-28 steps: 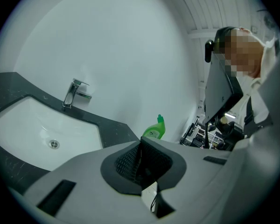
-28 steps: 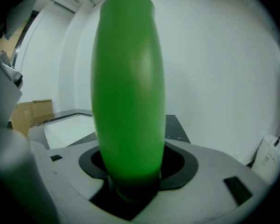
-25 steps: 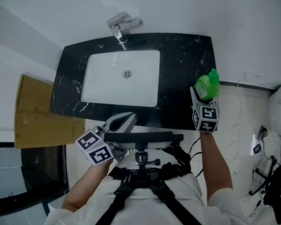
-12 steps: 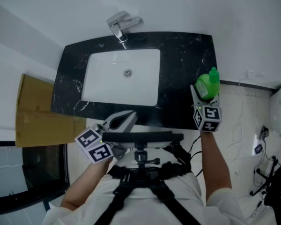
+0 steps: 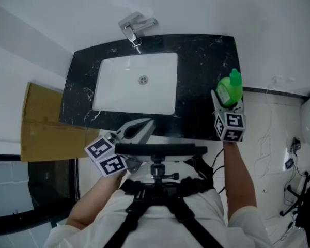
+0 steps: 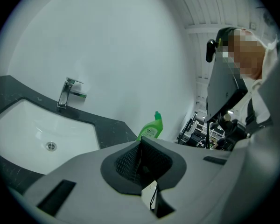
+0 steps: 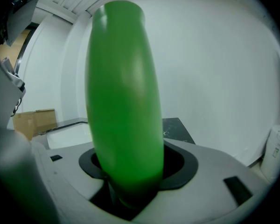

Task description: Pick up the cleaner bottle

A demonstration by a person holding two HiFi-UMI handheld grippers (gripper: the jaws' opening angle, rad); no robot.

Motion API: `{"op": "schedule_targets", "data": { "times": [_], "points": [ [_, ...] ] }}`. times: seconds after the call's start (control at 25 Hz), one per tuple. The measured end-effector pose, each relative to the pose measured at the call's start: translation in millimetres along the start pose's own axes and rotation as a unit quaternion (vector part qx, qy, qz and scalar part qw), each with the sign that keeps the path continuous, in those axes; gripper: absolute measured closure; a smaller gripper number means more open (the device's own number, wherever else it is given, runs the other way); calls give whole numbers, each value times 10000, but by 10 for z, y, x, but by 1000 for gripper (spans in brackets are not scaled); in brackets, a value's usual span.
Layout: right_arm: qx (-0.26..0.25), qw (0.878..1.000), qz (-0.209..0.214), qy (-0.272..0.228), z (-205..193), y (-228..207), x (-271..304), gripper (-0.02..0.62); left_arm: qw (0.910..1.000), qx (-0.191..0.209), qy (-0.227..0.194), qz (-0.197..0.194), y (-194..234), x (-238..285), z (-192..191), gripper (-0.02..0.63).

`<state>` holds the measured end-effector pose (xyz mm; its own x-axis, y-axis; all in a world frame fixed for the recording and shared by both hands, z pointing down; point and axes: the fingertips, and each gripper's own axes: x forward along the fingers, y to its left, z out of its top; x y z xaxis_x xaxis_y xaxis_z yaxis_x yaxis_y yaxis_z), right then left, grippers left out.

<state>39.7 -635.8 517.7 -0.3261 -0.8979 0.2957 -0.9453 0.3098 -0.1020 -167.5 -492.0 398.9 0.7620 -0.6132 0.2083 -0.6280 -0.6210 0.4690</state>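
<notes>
Head view: I see the black countertop [image 5: 201, 61] run between the white back wall and its front edge. The right gripper [image 5: 228, 101] sits at the right-hand edge, with pale floor beyond. A bare strip of countertop lies between the sink [image 5: 135, 82] and the cleaner bottle [image 5: 230, 89]. The left gripper [image 5: 144, 127] hangs over the front edge, well apart from the bottle.

Materials and shapes:
- Countertop: dark stone with thin white veins, glossy.
- Sink: white, rectangular with rounded corners, one drain at centre.
- Tap [image 5: 134, 27]: angular chrome, at the back wall.
- Bottle: smooth green plastic, flattened oval body, narrow capped neck.
- Cardboard [image 5: 44, 125]: brown, flat, left of the countertop.

Count: one bottle, one sink, one tap, two grippers.

Left gripper view: the jaws are pressed together with nothing between them. The bottle [image 6: 151, 127] stands upright past them.

Right gripper view: the jaws are clamped on the bottle [image 7: 123, 101], one on each broad side, low on the body. I cannot tell whether its base is clear of the countertop.
</notes>
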Motion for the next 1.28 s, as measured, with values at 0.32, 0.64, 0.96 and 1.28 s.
{"op": "schedule_targets", "data": {
  "times": [0.32, 0.64, 0.96, 1.28],
  "points": [
    [-40, 9999, 110, -15, -7, 20, 3, 374, 10000, 14, 47, 45, -23, -14, -36, 606],
    [-96, 9998, 121, -123, 22, 8, -17, 385, 9998, -78, 151, 103, -16, -57, -68, 606],
    [-76, 9998, 187, -9, -4, 17, 2, 380, 9998, -54, 213, 0, -46, -61, -92, 606],
    [-147, 9995, 263, 43, -21, 23, 25, 385, 9998, -116, 161, -21, -24, -43, -98, 606]
  ]
}}
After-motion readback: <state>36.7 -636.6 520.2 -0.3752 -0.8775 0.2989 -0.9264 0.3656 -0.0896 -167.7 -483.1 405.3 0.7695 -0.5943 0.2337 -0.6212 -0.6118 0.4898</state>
